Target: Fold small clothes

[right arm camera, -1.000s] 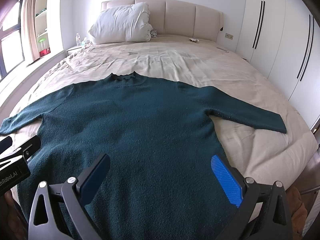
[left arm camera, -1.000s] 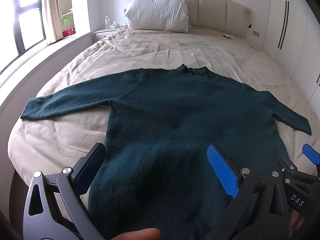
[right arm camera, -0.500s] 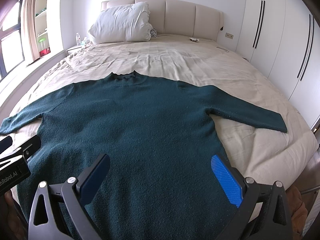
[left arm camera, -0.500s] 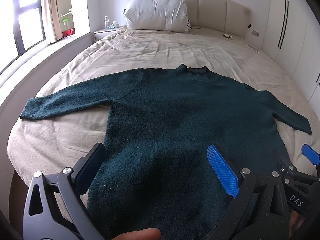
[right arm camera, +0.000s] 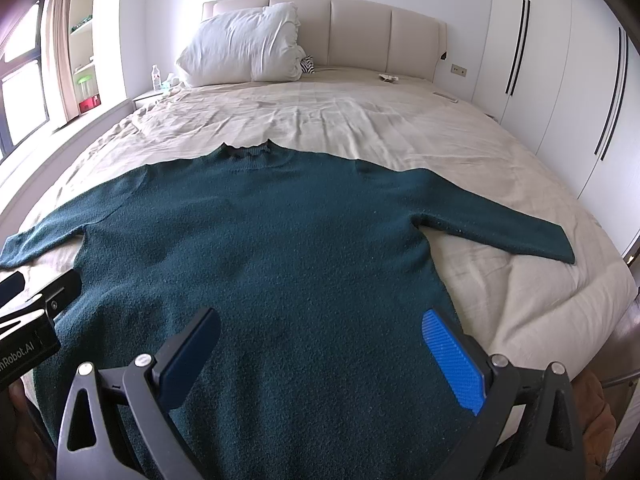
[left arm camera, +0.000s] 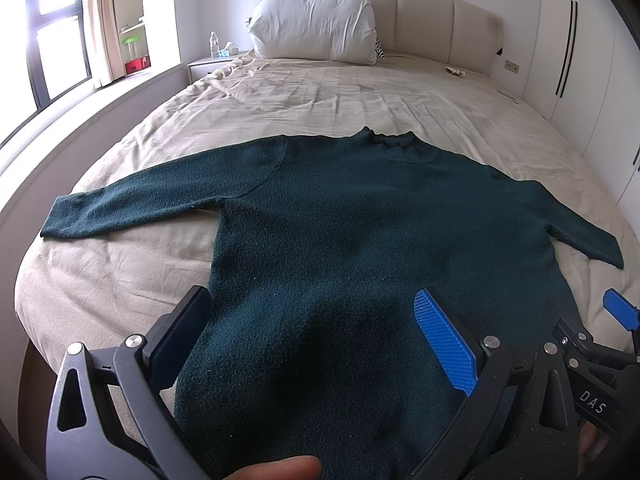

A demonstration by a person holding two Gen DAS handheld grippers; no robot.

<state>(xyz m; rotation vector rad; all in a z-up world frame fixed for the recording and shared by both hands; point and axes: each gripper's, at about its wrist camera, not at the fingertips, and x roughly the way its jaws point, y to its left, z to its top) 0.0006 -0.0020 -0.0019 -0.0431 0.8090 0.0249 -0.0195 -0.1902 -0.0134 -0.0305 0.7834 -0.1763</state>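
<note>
A dark green knit sweater [left arm camera: 352,232] [right arm camera: 280,248] lies flat on the beige bed, collar toward the headboard, both sleeves spread out to the sides. My left gripper [left arm camera: 316,328] hovers open over the sweater's lower left part, nothing between its fingers. My right gripper [right arm camera: 320,344] is open above the lower right part of the body. In the left wrist view, a blue fingertip of the right gripper shows at the right edge. In the right wrist view, the left gripper's black body shows at the left edge. The hem is hidden below the grippers.
The beige bed sheet [left arm camera: 320,96] [right arm camera: 340,120] stretches beyond the collar to a white pillow [left arm camera: 316,20] [right arm camera: 244,48] at the padded headboard. A nightstand with a bottle [left arm camera: 215,45] stands at the far left. White wardrobe doors [right arm camera: 560,80] line the right. A fingertip [left arm camera: 276,468] shows at the bottom.
</note>
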